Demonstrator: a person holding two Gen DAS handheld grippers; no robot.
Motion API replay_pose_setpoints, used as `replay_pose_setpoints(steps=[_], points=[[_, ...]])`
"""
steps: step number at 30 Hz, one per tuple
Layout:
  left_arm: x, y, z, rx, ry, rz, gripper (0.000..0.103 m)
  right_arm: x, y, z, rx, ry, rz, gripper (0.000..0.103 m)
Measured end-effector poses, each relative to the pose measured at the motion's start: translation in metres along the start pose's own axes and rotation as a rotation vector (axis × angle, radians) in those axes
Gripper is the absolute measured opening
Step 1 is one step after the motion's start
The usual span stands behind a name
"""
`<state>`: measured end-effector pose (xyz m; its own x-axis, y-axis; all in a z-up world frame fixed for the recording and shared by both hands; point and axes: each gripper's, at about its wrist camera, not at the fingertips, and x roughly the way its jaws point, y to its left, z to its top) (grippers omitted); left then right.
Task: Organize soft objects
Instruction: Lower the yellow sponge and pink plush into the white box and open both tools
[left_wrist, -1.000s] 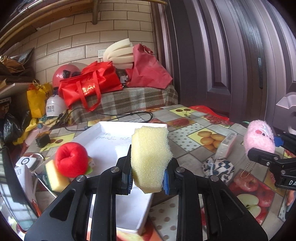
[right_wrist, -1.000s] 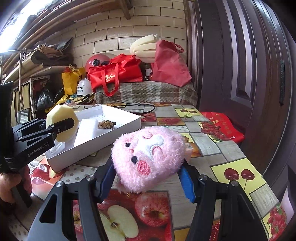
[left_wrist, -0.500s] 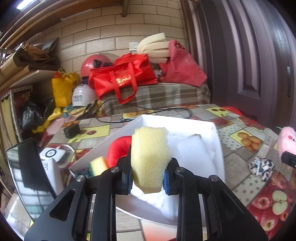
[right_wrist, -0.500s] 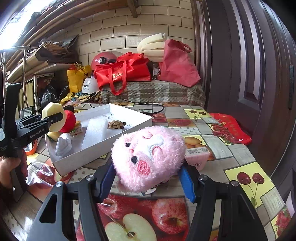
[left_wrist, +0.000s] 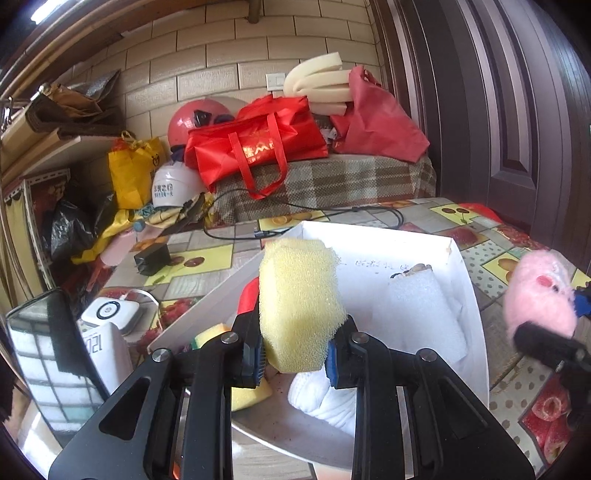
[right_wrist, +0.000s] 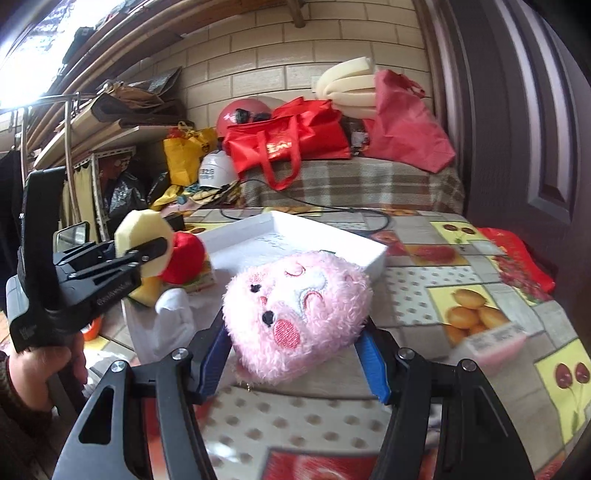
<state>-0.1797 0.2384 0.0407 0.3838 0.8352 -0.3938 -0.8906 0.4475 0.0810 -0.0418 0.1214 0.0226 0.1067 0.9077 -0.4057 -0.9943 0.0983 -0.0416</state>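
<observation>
My left gripper (left_wrist: 295, 356) is shut on a pale yellow sponge block (left_wrist: 299, 302) and holds it above the near end of a white tray (left_wrist: 469, 280). It also shows in the right wrist view (right_wrist: 147, 254). My right gripper (right_wrist: 295, 358) is shut on a pink plush toy (right_wrist: 295, 314), just right of the tray (right_wrist: 354, 251); the toy also shows in the left wrist view (left_wrist: 539, 295). In the tray lie a red plush ball (right_wrist: 184, 254), a white foam block (left_wrist: 424, 310), a white cloth (left_wrist: 325, 398) and a yellow-green sponge (left_wrist: 210, 330).
A small pink-and-white box (right_wrist: 491, 341) lies on the fruit-print tablecloth at the right. A white device (left_wrist: 110, 314) and a mirror (left_wrist: 48, 354) stand left of the tray. A black adapter (left_wrist: 151, 254) and cable (left_wrist: 332, 214) lie behind it. Red bags (left_wrist: 258, 144) sit on a rear bench.
My left gripper has moved with the sponge over the tray's near end. My right gripper has carried the pink plush left, close to the tray's right side.
</observation>
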Motion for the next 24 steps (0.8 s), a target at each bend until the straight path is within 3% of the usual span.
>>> replay_pose_setpoints(steps=[4, 12, 16, 20, 24], points=[[0.030, 0.006, 0.004, -0.025, 0.130, -0.048, 0.024, 0.028, 0.023, 0.007, -0.045, 0.060, 0.054, 0.063], [0.056, 0.006, 0.008, -0.033, 0.184, -0.014, 0.024, 0.083, 0.020, 0.021, -0.011, 0.181, 0.060, 0.063], [0.074, 0.005, 0.009, -0.019, 0.231, 0.021, 0.024, 0.102, 0.011, 0.031, 0.001, 0.174, -0.017, 0.063], [0.085, 0.001, 0.010, 0.000, 0.265, 0.047, 0.024, 0.108, 0.008, 0.034, 0.021, 0.175, -0.035, 0.063], [0.075, -0.001, 0.009, 0.015, 0.216, 0.085, 0.024, 0.098, 0.013, 0.034, -0.003, 0.129, -0.026, 0.068]])
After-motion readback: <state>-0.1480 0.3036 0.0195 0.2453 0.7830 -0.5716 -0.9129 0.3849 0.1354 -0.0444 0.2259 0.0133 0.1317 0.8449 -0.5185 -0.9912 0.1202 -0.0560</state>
